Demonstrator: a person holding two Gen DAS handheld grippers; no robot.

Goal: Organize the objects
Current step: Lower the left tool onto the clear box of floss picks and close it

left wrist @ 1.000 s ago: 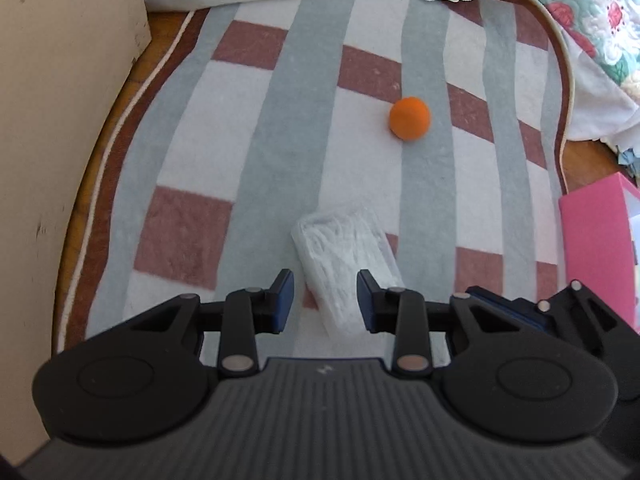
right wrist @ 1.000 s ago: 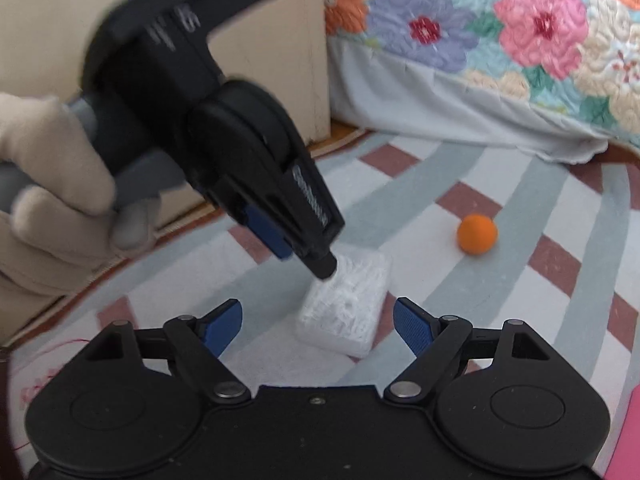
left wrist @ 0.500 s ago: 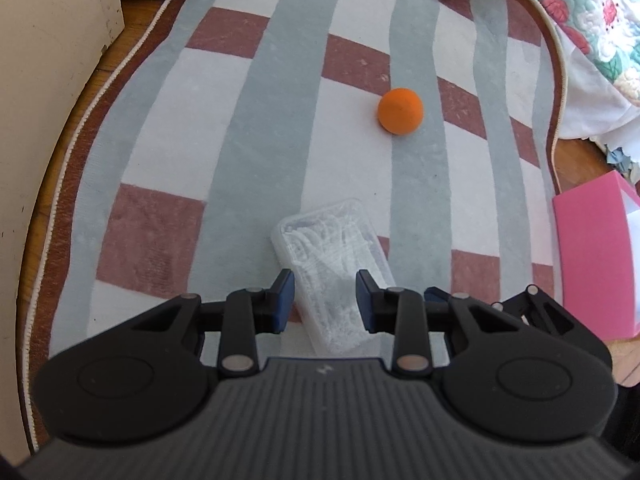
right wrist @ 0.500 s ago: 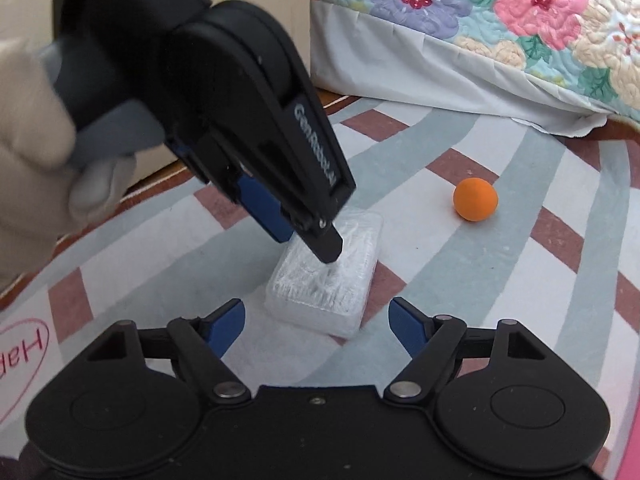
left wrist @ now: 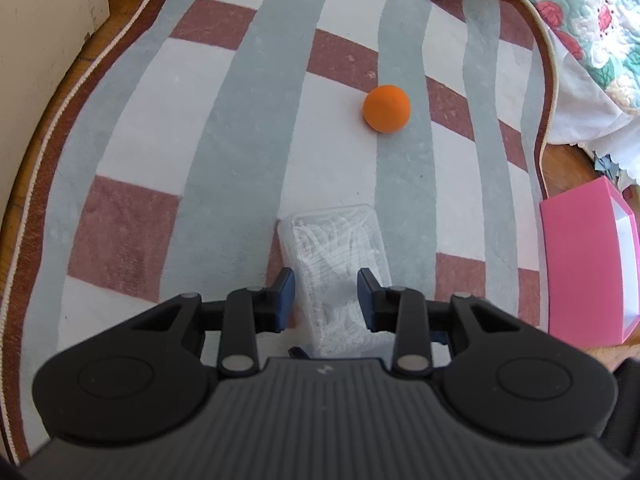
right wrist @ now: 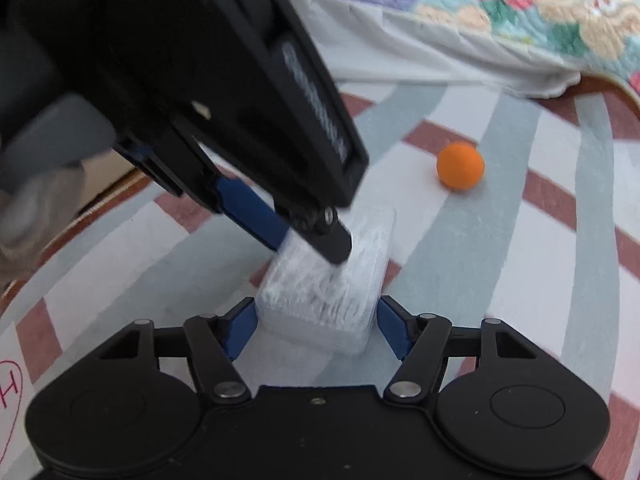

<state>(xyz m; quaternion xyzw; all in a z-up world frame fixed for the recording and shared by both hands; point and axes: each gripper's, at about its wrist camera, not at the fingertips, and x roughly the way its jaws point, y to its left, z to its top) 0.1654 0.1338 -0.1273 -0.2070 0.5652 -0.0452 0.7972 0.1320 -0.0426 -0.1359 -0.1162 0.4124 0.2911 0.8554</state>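
A clear plastic box of white picks (left wrist: 336, 256) lies on the striped rug; it also shows in the right wrist view (right wrist: 332, 280). My left gripper (left wrist: 326, 294) is open, its blue pads on either side of the box's near end, pressing down on its top in the right wrist view (right wrist: 316, 236). My right gripper (right wrist: 316, 326) is open with its fingers straddling the box's near end. An orange ball (left wrist: 386, 108) sits on the rug farther off, also in the right wrist view (right wrist: 460, 165).
A pink open box (left wrist: 588, 268) stands at the right on the rug's edge. A floral quilt and white bed skirt (right wrist: 480, 20) hang at the back. A beige cabinet side (left wrist: 44, 40) stands at the left.
Both grippers have moved in on the clear box. The right gripper's fingers now straddle its near end, and the left gripper sits lower over it.
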